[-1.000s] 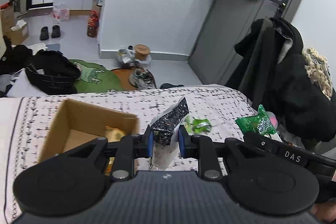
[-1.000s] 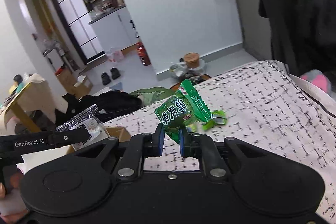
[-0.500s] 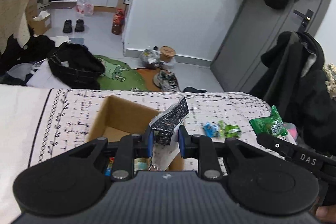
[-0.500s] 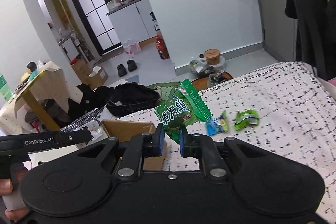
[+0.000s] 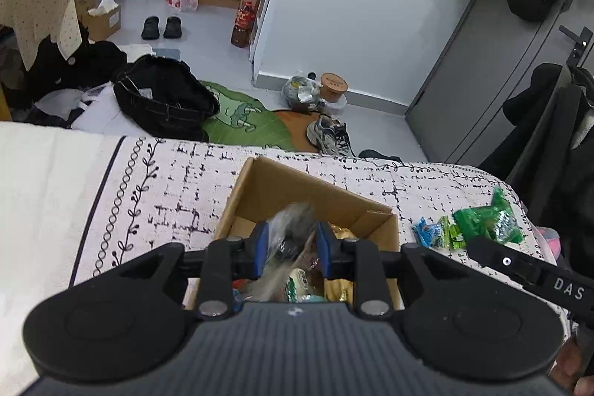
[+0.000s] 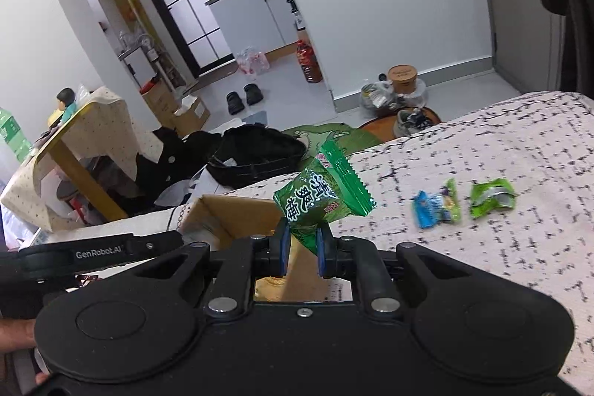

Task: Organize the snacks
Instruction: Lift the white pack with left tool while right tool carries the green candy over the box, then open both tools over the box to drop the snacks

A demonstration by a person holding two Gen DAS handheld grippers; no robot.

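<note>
We see the left claw (image 5: 290,249) over the open cardboard box (image 5: 260,186) on the patterned bedspread (image 5: 174,180); its jaws have just been opening, and the blurred dark snack packet (image 5: 291,225) sits loose between them, over the snacks in the box. Right claw (image 6: 301,249) is clenched on the green snack bag (image 6: 319,201) beside the box. Two small candies (image 6: 436,208) lie on the bedspread.

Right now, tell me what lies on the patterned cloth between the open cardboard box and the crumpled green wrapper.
A small blue-and-green wrapped snack lies between the cardboard box and green wrapper; the right wrist view shows it.
</note>
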